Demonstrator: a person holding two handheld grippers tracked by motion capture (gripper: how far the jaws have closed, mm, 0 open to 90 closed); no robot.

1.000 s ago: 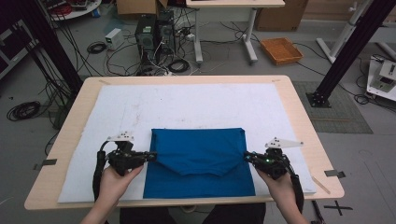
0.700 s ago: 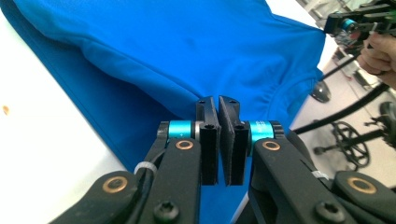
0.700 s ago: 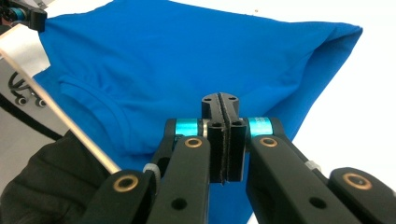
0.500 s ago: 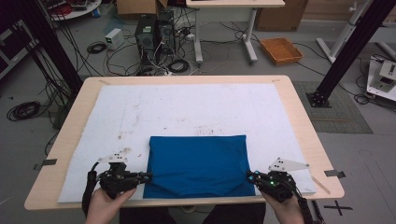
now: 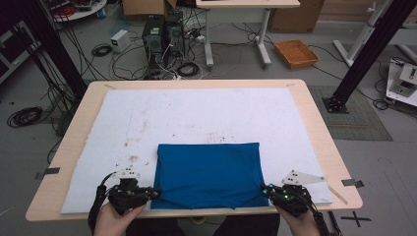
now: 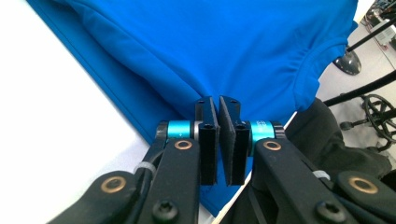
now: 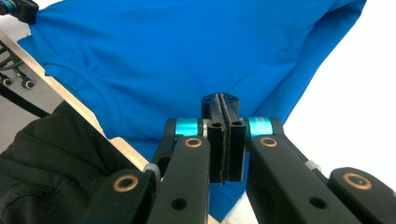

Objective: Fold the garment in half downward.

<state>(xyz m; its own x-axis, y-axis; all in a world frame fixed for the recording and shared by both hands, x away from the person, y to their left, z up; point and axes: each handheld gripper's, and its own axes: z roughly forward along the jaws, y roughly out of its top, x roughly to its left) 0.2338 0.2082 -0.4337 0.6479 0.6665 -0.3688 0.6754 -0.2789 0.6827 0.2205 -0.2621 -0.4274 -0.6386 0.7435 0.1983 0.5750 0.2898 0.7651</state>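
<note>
Blue T-shirt point(image 5: 207, 173) lies folded once; both tongs, left point(image 5: 153, 192) and right point(image 5: 266, 189), pinch its near corners (further folds remain).

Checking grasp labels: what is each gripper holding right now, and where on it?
Both hold the blue shirt at its near edge: the left gripper pinches the near-left corner, the right gripper the near-right corner, jaws closed on fabric.

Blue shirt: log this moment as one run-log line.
blue shirt: folded, flat on white mat | left gripper: pinching near-left corner | right gripper: shut on near-right corner
</note>
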